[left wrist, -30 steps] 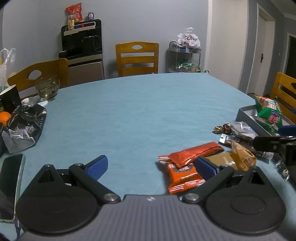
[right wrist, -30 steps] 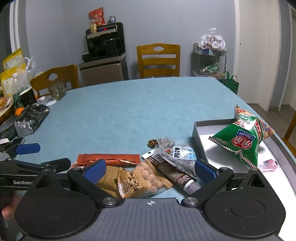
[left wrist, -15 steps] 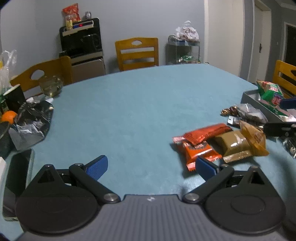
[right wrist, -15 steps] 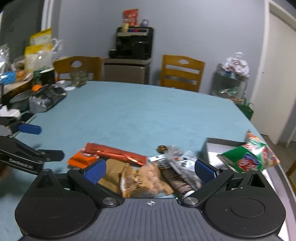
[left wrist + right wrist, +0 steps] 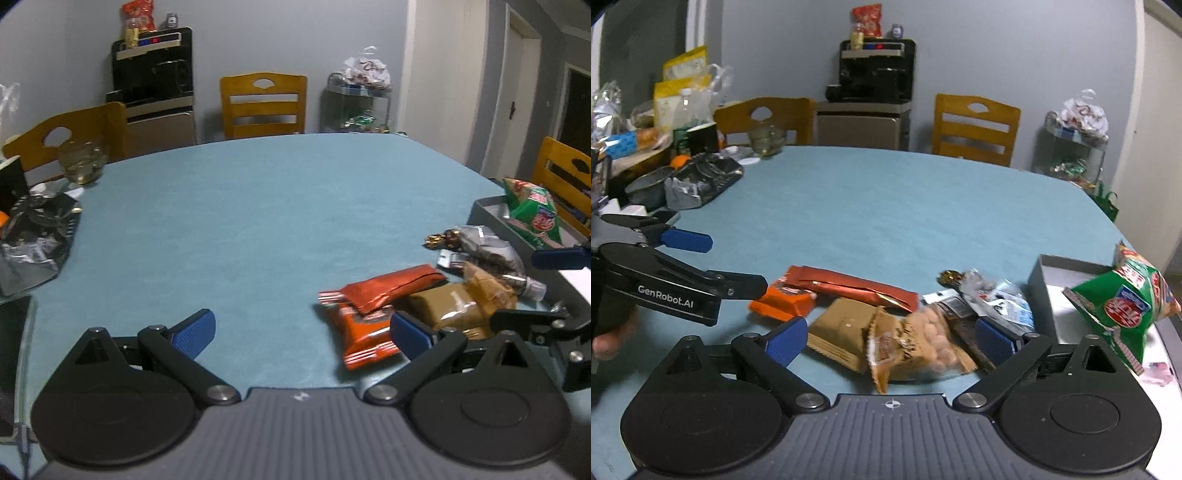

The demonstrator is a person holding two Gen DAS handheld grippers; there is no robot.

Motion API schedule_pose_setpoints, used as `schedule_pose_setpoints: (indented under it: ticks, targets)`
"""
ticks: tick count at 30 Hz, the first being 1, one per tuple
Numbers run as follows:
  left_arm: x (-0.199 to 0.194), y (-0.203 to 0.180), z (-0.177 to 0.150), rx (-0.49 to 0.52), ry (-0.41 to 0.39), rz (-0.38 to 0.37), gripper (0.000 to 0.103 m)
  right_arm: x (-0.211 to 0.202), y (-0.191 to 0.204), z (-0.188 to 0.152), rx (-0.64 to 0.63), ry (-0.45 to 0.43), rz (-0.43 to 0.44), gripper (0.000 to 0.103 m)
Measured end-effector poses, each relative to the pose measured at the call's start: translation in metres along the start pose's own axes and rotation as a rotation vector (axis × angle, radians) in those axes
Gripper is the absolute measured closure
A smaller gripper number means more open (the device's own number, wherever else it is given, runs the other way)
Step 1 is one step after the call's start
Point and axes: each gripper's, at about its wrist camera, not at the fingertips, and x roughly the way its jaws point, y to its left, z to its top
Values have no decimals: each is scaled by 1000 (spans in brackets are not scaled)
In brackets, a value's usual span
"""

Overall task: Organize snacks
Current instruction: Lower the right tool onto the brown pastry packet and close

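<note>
A heap of snack packets lies on the blue table: a long red-brown bar (image 5: 391,290) (image 5: 849,286), an orange packet (image 5: 364,332) (image 5: 783,301), a tan packet (image 5: 448,310) (image 5: 846,332), a clear peanut bag (image 5: 923,345), and dark and silver wrappers (image 5: 993,299). A grey box (image 5: 1043,295) (image 5: 487,214) at the right holds a green chip bag (image 5: 1123,301) (image 5: 535,216). My left gripper (image 5: 301,330) is open and empty, its right pad beside the orange packet. My right gripper (image 5: 892,338) is open, straddling the tan packet and peanut bag.
A black foil bag (image 5: 35,240) (image 5: 701,179), a glass bowl (image 5: 83,166), a phone (image 5: 11,350) and cups crowd the table's left side. Wooden chairs (image 5: 264,105) and a black dispenser (image 5: 153,77) stand behind.
Both views have shifted; the right gripper has turned left and come closer over the tan packet and peanut bag. The left gripper has closed in on the orange packet. Both stay open.
</note>
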Motion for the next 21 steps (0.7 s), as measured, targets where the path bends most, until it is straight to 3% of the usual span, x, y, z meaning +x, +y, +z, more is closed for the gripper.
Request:
schedule_pose_setpoints:
  ticks: [6, 13, 15, 17, 21]
  targets:
    - [17, -23, 3, 14, 25, -42, 1, -4, -13, -8, 29, 15, -28, 9]
    - [37, -27, 5, -32, 49, -21, 2, -5, -26, -15, 65, 30, -39, 10]
    - [42, -27, 5, -45, 59, -27, 8, -4, -26, -16, 68, 31, -32, 11]
    - [46, -30, 4, -42, 73, -41, 20, -3, -26, -16, 79, 36, -21, 13]
    - [49, -34, 0, -15, 69, -40, 26, 4, -28, -16, 152, 68, 29, 23]
